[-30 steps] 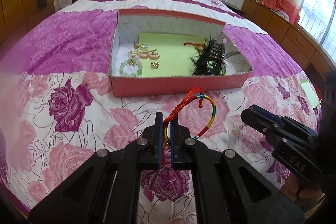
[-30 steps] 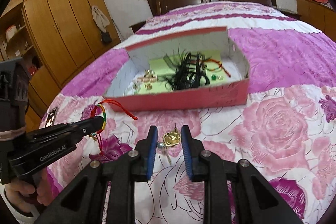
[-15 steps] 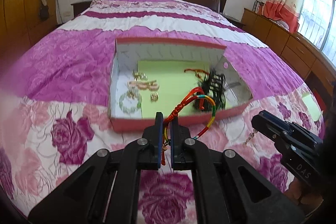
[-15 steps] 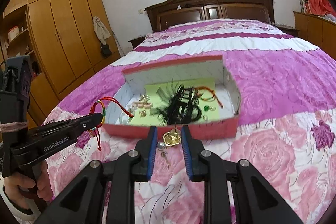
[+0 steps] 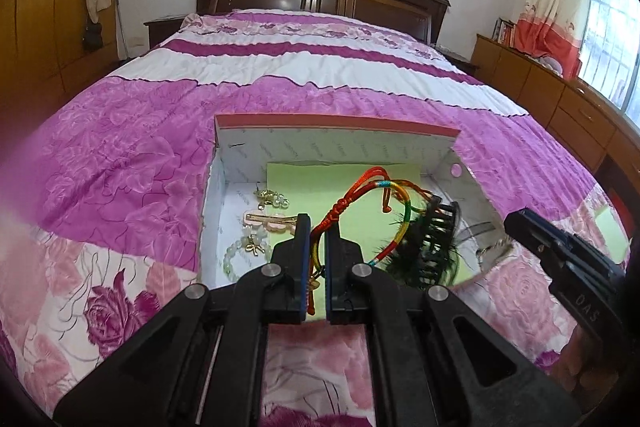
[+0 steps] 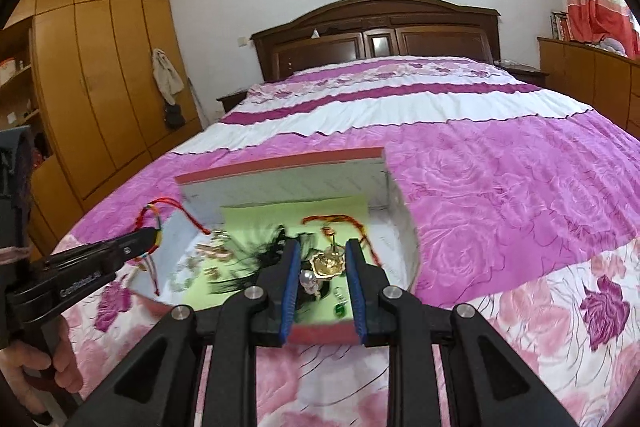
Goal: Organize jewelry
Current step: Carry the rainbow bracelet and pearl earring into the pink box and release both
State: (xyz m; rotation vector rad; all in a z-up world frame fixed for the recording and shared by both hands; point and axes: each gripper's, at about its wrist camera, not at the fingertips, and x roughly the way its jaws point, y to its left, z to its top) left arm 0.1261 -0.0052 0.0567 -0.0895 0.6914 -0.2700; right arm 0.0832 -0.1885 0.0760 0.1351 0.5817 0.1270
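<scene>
Since a second ago, both carried from bedspread to over the box (image 5: 336,125): left tool (image 5: 318,227) pinching rainbow cord bracelet (image 5: 372,195), right tool (image 6: 322,259) pinching gold brooch (image 6: 329,263). Readable: "GenRobot.AI", "DAS".

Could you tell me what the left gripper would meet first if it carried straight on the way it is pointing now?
Probably the green paper lining on the floor of the pink box: the left gripper, shut on the braided bracelet, points down into the box; depth is uncertain.

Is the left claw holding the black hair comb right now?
No, the left claw is shut on the rainbow cord bracelet, while the black hair comb lies in the box.
</scene>
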